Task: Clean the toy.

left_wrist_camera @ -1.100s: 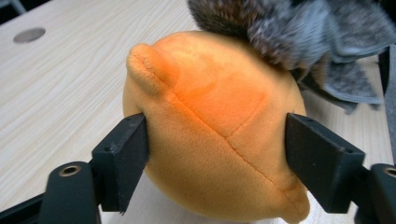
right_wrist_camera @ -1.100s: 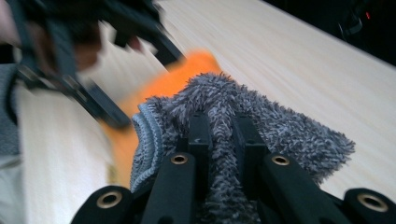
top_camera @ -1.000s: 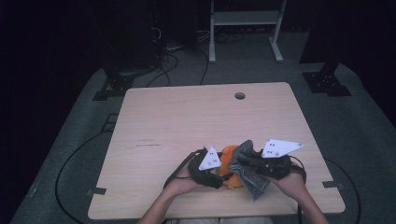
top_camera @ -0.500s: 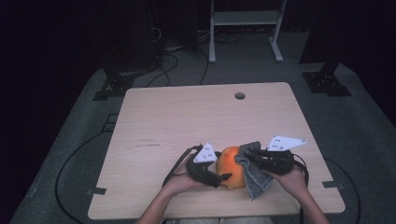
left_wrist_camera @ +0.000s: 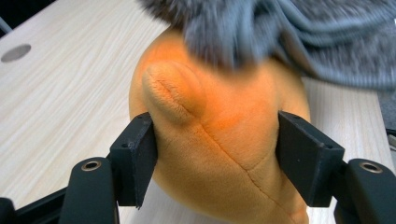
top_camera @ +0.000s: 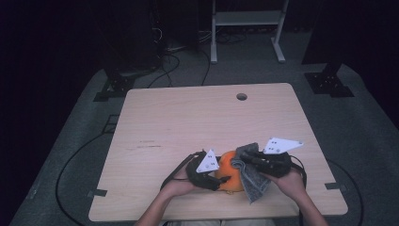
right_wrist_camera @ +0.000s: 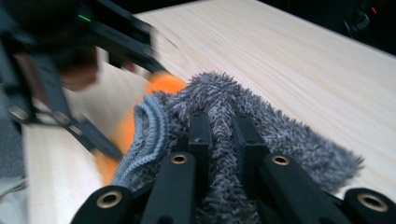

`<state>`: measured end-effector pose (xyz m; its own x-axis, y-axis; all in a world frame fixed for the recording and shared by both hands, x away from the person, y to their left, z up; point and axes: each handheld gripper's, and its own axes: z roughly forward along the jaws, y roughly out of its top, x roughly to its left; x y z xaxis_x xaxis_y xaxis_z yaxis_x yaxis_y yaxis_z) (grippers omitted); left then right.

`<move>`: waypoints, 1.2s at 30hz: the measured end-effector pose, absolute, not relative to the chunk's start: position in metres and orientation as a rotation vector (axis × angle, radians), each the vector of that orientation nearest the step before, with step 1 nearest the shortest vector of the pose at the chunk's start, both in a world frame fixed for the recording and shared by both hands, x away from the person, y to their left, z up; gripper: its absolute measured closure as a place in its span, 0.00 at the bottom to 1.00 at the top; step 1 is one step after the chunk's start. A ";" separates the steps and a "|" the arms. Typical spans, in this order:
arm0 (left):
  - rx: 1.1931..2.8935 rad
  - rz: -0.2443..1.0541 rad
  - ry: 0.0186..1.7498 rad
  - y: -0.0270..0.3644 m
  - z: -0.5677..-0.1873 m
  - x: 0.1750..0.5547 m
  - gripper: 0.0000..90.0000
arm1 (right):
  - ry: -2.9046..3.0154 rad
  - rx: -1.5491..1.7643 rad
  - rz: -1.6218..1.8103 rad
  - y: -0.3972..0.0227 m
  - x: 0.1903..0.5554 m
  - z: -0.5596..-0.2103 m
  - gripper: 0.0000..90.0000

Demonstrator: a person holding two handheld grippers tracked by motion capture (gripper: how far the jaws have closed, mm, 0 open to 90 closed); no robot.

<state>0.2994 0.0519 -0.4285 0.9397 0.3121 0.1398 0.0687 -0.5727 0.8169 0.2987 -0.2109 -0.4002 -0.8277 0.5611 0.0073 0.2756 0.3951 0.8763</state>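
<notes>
An orange plush toy sits near the table's front edge. My left gripper reaches it from the left; its jaws have just been closing, and the pads now press both sides of the toy. My right gripper is shut on a grey fluffy cloth, which drapes over the toy's right side and hangs toward the front edge. In the right gripper view the jaws pinch a fold of the cloth, with the toy just beyond. The cloth covers the toy's top.
The light wooden table has a round cable hole near its far edge. Cables trail from both grippers over the front edge. Past the table stand a dark floor, black stands and a white frame.
The cloth has slid to the right off the toy, so more orange shows. The left gripper's jaws have closed onto the toy. Both hands stayed about where they were.
</notes>
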 end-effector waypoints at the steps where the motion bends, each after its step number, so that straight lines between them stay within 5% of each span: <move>1: 2.173 0.329 0.268 0.054 -0.429 0.301 0.36 | 2.365 0.770 1.402 -0.217 0.302 -0.404 0.88; 14: 2.174 0.319 0.200 0.053 -0.427 0.297 0.35 | 2.382 0.683 1.422 -0.199 0.291 -0.392 0.88; 19: 2.092 0.135 0.422 0.050 -0.424 0.310 0.17 | 2.394 0.710 1.432 -0.203 0.291 -0.400 0.88; 23: 2.105 0.262 0.335 0.043 -0.424 0.301 0.34 | 2.350 0.676 1.396 -0.203 0.286 -0.390 0.88; 29: 2.167 0.443 0.108 0.036 -0.420 0.283 0.38 | 2.360 0.593 1.423 -0.188 0.276 -0.380 0.88; 36: 2.162 0.349 0.174 0.055 -0.426 0.295 0.41 | 2.360 0.704 1.443 -0.208 0.289 -0.397 0.88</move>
